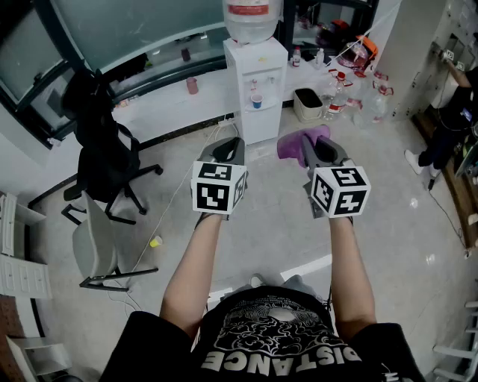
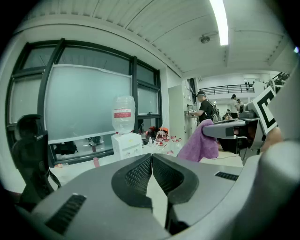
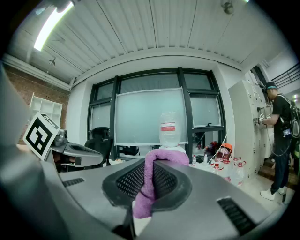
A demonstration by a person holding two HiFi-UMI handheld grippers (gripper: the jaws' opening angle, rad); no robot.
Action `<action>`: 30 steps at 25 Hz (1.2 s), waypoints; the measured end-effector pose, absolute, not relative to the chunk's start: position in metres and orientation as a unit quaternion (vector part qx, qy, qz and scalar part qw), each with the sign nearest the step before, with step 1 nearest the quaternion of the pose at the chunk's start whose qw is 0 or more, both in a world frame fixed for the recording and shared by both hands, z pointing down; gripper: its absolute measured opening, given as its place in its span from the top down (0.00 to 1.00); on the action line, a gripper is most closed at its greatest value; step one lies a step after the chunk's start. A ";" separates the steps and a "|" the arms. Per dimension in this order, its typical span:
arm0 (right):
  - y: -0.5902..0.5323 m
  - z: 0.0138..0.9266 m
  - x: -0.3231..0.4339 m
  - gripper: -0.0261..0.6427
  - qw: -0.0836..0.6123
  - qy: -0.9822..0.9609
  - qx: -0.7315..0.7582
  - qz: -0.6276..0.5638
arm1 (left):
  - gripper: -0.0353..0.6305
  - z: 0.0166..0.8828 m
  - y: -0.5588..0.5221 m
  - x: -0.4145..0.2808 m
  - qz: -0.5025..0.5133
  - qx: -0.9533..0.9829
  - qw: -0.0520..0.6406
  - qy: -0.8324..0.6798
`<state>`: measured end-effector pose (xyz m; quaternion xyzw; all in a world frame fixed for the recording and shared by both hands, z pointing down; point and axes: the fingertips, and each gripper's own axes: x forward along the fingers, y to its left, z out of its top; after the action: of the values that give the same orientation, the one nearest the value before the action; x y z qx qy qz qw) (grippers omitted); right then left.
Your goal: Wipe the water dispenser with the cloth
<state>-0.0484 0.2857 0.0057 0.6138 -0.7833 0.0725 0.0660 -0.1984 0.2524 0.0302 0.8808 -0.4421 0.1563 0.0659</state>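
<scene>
The left tongs (image 1: 228, 147) are closed, the ribbed pads meeting at their tips with nothing between them; a narrow sliver of pale floor shows through the gap lower down. The right tongs (image 3: 149, 171) are clamped on the purple cloth (image 3: 159, 158), which is pinched between the pads, bulges over the top of the jaws and hangs down in a fold beneath them. How much of the cloth lies past the tips is hard to tell, since the head view shows only a bunched lump ahead of the jaws. The water dispenser (image 1: 256, 86) stands on the floor against the glazed wall, ahead of both tongs and well apart from them. Its water bottle (image 1: 252, 16) is cut off by the top edge of the head view. In the right gripper view the cloth covers nearly all of the white cabinet, leaving just the bottle and its red label above. A small cup (image 1: 257, 101) sits in the dispenser's niche; the taps above it are too small to make out. A black office chair (image 1: 104, 145) stands to the left, draped in something dark. Clear bottles with red caps (image 1: 362, 93) crowd the floor to the right of the dispenser, their number unclear. A person (image 1: 450, 119) at the right edge is partly cropped.
</scene>
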 end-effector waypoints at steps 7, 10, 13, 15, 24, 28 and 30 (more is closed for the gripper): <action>0.276 0.011 -0.048 0.91 0.071 -0.783 0.613 0.073 | 0.91 0.034 0.240 -0.191 0.155 0.885 0.066 -0.435; 0.268 0.014 -0.043 0.91 0.070 -0.783 0.614 0.076 | 0.91 0.036 0.230 -0.184 0.157 0.886 0.065 -0.432; 0.254 0.017 -0.034 0.91 0.068 -0.783 0.613 0.078 | 0.91 0.041 0.217 -0.176 0.161 0.885 0.067 -0.433; 0.243 0.020 -0.028 0.91 0.066 -0.785 0.611 0.080 | 0.91 0.043 0.206 -0.170 0.164 0.883 0.068 -0.435; 0.157 0.031 0.013 0.91 0.051 -0.803 0.586 0.094 | 0.91 0.051 0.129 -0.134 0.177 0.865 0.068 -0.465; 0.109 0.037 0.040 0.91 0.050 -0.813 0.570 0.104 | 0.91 0.054 0.087 -0.110 0.181 0.854 0.074 -0.482; 0.087 0.036 0.053 0.91 0.051 -0.818 0.563 0.106 | 0.91 0.053 0.067 -0.098 0.183 0.849 0.078 -0.490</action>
<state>0.0529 0.0866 0.0363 0.5626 -0.8183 0.1062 0.0511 -0.0984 0.0673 0.0535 0.8488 -0.4899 0.1827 0.0783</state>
